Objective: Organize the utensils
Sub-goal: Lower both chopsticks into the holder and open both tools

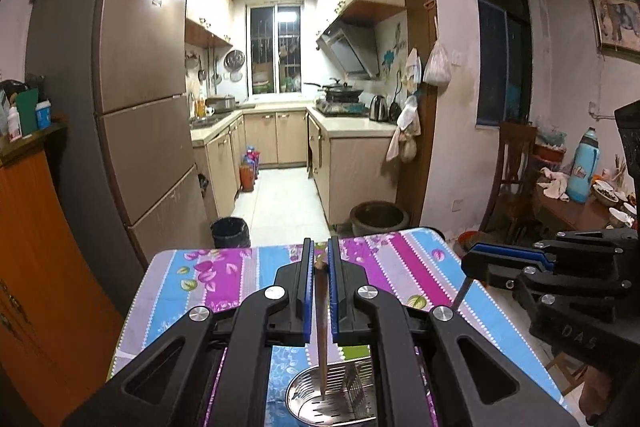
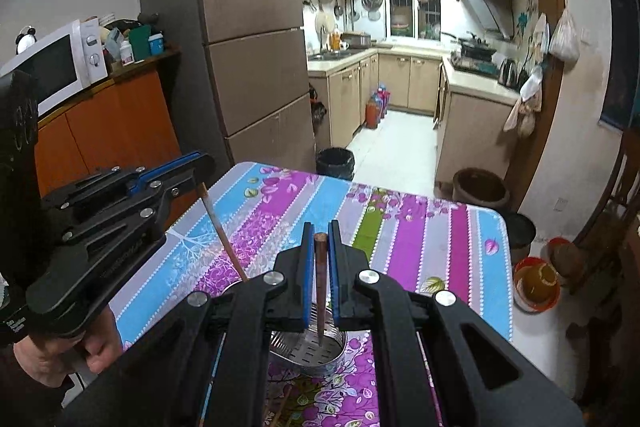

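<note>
Two chopsticks hang tip-down over the steel holder, one clamped in the left gripper, its chopstick upright. The right gripper pinches the other chopstick likewise. Held vertical above the holder, each would probably slot straight in.

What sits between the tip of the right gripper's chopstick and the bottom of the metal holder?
Nothing: in the right wrist view the chopstick points down into the metal holder, with only its bare slotted bottom below the tip.

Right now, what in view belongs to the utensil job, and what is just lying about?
Job:
left gripper and its chopstick
right gripper and its chopstick
metal holder

Lying about:
black bin
blue flask
microwave
</note>
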Motion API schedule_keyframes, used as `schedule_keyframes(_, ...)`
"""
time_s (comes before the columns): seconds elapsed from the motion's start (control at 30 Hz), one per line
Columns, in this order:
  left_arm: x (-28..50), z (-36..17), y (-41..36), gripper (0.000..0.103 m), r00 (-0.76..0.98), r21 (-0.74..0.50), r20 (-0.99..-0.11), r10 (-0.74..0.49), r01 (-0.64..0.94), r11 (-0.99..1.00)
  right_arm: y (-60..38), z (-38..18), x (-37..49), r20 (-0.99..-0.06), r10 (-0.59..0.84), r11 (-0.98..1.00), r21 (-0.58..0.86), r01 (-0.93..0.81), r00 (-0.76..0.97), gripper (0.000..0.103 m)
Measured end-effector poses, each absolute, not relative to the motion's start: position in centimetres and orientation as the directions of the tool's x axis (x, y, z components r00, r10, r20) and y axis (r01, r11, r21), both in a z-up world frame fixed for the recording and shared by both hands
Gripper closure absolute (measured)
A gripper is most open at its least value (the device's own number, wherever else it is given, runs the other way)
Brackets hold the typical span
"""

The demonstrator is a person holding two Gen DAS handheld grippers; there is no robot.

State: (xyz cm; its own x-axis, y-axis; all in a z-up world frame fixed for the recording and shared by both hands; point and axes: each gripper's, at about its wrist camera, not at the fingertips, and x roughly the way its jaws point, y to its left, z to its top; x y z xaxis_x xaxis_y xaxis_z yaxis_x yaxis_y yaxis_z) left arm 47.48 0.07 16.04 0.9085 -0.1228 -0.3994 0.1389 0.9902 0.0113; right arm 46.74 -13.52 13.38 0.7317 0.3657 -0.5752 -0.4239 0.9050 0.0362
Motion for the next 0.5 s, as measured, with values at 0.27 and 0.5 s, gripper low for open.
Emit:
schedule_keyframes(0.27, 50.1, 14.4, 0.8, 0.095, 0.896, -0.003, -0.428, -0.114, 0.124, 0.992, -13.2, 11.6, 48.9, -0.61, 0.37, 0.901, 0.051, -0.431, 0.701, 0.098)
schedule_keyframes(0.5, 50.8, 14.0, 1.8, 0.07, 0.904, -0.006, -0.421, -0.08, 0.085, 0.996, -14.0, 11.3, 49.4, -0.587, 0.345, 0.916, 0.04, -0.399, 0.733, 0.092)
